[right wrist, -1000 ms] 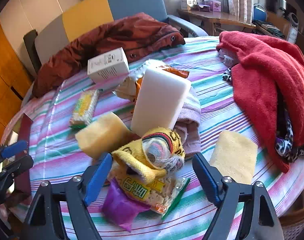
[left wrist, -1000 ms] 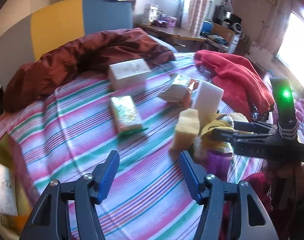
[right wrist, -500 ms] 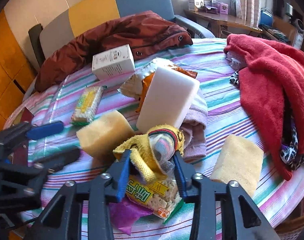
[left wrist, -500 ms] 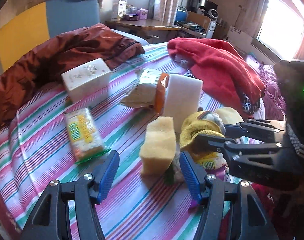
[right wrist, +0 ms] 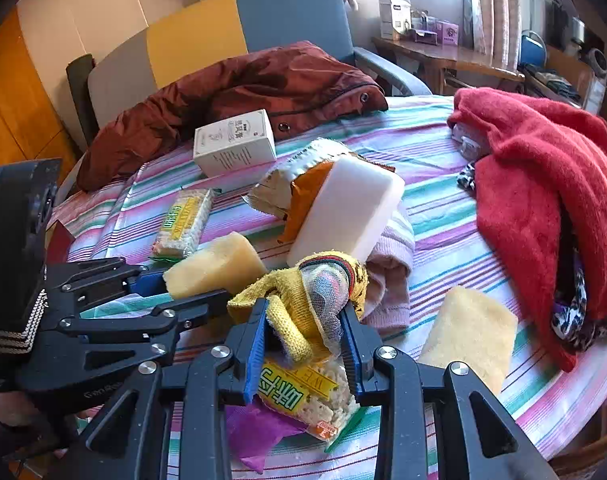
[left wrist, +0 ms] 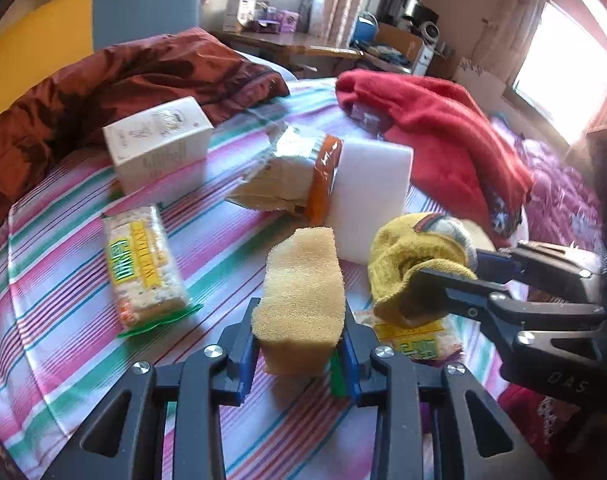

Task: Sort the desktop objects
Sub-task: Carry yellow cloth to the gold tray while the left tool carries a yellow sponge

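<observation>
Both tools have just closed: left tool point(left wrist: 299, 344) grips the yellow sponge point(left wrist: 303, 296), right tool point(right wrist: 303, 344) the yellow sock point(right wrist: 303, 304).

Sunlit room: bright window point(left wrist: 563, 68) at right, yellow-blue-grey chair point(right wrist: 207, 44) behind table, cluttered wooden desk point(right wrist: 443, 54), orange cabinet point(right wrist: 11, 92) left.

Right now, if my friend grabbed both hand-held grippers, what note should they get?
Left hand-held gripper: just closed on the yellow sponge.
Right hand-held gripper: shut on the yellow sock bundle, which sits on a cracker pack.
On the striped cloth: white box, second cracker pack, white foam block, second sponge.
Done: both grasped. Left: lift, sort everything.
</observation>
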